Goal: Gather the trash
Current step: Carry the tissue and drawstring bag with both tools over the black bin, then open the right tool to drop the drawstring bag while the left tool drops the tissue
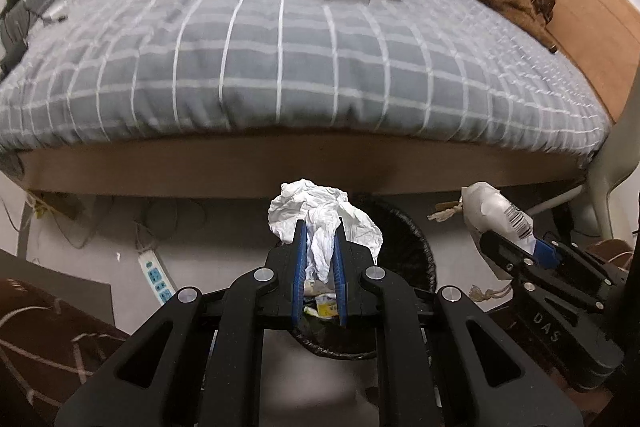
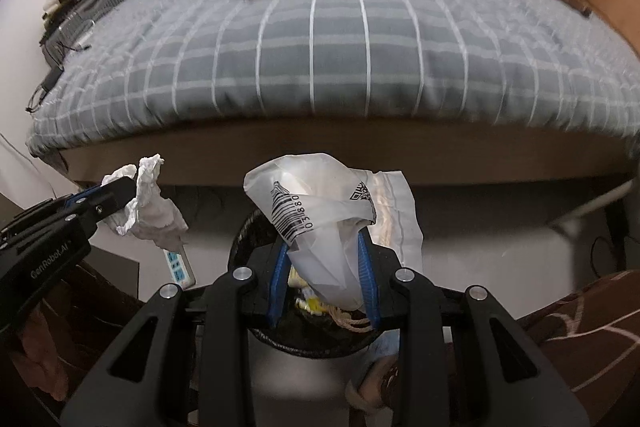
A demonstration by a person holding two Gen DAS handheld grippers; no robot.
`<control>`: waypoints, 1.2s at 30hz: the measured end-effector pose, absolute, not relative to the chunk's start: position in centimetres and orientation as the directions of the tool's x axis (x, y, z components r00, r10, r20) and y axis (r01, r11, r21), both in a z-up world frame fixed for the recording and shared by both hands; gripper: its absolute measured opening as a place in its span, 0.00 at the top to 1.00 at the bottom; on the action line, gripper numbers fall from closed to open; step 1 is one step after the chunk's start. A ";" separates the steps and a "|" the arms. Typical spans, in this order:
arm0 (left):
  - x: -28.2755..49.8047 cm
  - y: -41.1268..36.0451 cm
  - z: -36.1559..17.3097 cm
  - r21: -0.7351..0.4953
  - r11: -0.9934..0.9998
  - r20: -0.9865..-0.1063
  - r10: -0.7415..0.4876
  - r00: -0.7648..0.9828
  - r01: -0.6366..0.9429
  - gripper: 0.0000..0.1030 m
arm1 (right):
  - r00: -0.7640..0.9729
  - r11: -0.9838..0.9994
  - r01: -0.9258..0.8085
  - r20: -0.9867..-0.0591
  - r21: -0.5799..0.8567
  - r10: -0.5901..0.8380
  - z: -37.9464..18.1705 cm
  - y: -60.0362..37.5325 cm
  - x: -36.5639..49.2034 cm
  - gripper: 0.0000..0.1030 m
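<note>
Tissue (image 1: 320, 223), white and crumpled, sat pinched between the blue pads of the left gripper (image 1: 320, 247). It looked very light and soft, and it would likely squash and not break. A grip on its bunched middle, like the one it had, seemed best, since a loose edge could tear. The right gripper (image 2: 325, 259) was squeezed shut on a thin plastic bag (image 2: 320, 211) with a barcode printed on it. That bag looked light too, but smooth and maybe slippery, so a hold on its gathered neck seemed safest.

Both grippers pointed steeply down, side by side and near each other. They hung over a round black trash bin (image 1: 416, 247) on the pale floor, just in front of the bed (image 1: 300, 47) with the grey checked sheet. The bin already had some scraps in it. The tissue and the bag were both above the bin's mouth, not yet inside it. Letting go there would probably drop them in, though such light things could drift past the rim.
</note>
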State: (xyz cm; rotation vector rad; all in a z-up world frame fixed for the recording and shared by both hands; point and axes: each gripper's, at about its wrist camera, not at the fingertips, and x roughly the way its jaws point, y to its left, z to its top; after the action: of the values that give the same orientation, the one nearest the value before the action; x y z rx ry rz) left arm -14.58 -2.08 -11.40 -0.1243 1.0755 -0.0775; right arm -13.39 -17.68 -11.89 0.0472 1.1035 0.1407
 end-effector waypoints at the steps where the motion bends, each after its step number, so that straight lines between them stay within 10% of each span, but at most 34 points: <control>1: -14.4 -1.9 -12.0 -0.139 0.990 -0.878 -0.121 0.463 -0.004 0.89 | 0.426 0.990 -0.088 -0.894 0.111 0.138 -12.6 -17.5 -13.0 0.71; 16: -13.9 1.8 -14.3 -0.117 0.989 -0.900 -0.068 0.430 -0.088 0.89 | 0.362 0.983 -0.141 -0.918 0.116 0.160 -15.5 -13.7 -11.3 0.65; 29: -12.5 -2.0 -15.1 -0.126 0.992 -0.907 -0.110 0.407 -0.011 0.89 | 0.444 0.995 -0.052 -0.890 0.086 0.101 -13.6 -18.3 -11.3 0.10; 36: -11.6 -6.4 -15.3 -0.135 0.988 -0.907 -0.153 0.392 0.074 0.89 | 0.481 0.999 0.032 -0.877 0.040 0.020 -13.1 -22.5 -11.5 0.07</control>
State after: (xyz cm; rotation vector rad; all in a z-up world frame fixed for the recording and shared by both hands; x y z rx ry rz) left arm -11.60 -6.37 -15.28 -0.0763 1.1593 -0.1448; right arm -11.50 -22.55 -13.12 0.0536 1.0693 -0.0073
